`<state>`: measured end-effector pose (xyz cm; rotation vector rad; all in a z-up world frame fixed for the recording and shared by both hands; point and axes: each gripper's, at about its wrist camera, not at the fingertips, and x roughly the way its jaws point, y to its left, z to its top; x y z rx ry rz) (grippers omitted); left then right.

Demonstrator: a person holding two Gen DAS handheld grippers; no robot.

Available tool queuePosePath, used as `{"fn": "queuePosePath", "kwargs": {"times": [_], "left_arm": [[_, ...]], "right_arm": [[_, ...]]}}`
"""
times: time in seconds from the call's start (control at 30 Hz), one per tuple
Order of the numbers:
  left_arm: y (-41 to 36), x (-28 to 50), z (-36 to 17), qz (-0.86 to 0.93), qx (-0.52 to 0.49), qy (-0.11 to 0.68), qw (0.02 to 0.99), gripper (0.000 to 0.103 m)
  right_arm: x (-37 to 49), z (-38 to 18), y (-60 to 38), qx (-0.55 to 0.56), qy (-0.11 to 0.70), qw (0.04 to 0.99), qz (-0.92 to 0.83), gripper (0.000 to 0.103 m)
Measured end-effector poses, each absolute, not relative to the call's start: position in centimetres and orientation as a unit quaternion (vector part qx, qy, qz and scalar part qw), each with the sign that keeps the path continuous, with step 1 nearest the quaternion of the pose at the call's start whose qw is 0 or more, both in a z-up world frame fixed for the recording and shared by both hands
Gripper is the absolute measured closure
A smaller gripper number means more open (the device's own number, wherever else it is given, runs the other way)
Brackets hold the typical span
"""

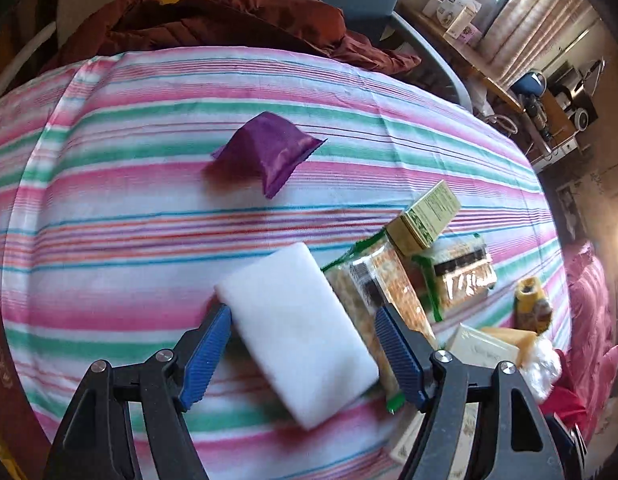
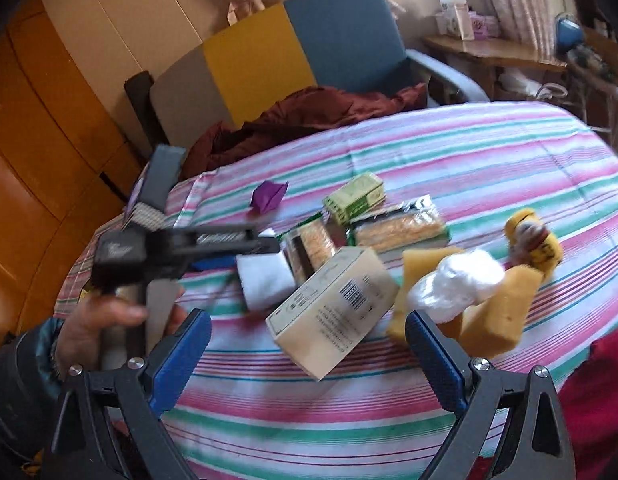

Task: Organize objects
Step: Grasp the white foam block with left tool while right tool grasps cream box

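- The left gripper (image 1: 303, 354) is seen with its jaws spread wide over a white foam block (image 1: 299, 330); the block lies between the blue pads (image 1: 207, 358), and no pressing contact can be confirmed.
- The white foam block is found flat on the striped tablecloth (image 1: 129, 248), just beside two clear-wrapped cracker packs (image 1: 389, 288), one of which it appears to touch along its right edge.
- A green carton (image 1: 427, 216) is noted resting across the far ends of the cracker packs.
- A purple sachet (image 1: 269, 152) is recorded alone farther up the cloth, well apart from the cluster.
- The right gripper (image 2: 309, 356) is observed with jaws parted and nothing between them, held above the near side of the table.
- A beige barcoded box (image 2: 333, 312) is seen ahead of the right gripper, tilted, next to yellow sponge pieces (image 2: 497, 312) and a crumpled white plastic bag (image 2: 457, 284).
- A yellow plush toy (image 2: 533, 244) is noted beyond the sponges.
- A person's hand (image 2: 109, 320) is seen on the left gripper's handle in the right wrist view.
- A dark red jacket (image 1: 213, 20) is recorded at the table's far edge.
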<state>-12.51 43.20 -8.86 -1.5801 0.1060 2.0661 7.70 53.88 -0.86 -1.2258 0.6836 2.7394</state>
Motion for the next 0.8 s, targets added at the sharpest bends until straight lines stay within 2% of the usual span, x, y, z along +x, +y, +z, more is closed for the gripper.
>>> {"fn": "queuePosePath", "kwargs": {"times": [0.1, 0.13, 0.37, 0.8], "left_arm": [[43.1, -12.6, -9.6, 0.769, -0.582, 0.06, 0.258, 0.028], [42.7, -12.7, -10.0, 0.764, -0.587, 0.059, 0.261, 0.031], [39.8, -10.6, -9.6, 0.777, -0.55, 0.117, 0.283, 0.037], [36.2, -7.5, -9.3, 0.795, -0.519, 0.132, 0.286, 0.039]], "right_arm": [[7.4, -1.6, 53.9, -0.407, 0.235, 0.023, 0.883, 0.005], [7.3, -1.9, 53.9, -0.408, 0.237, 0.022, 0.881, 0.005], [6.2, -5.0, 54.7, -0.431, 0.322, -0.002, 0.843, 0.005], [4.4, -8.2, 55.9, -0.428, 0.416, 0.018, 0.802, 0.006]]}}
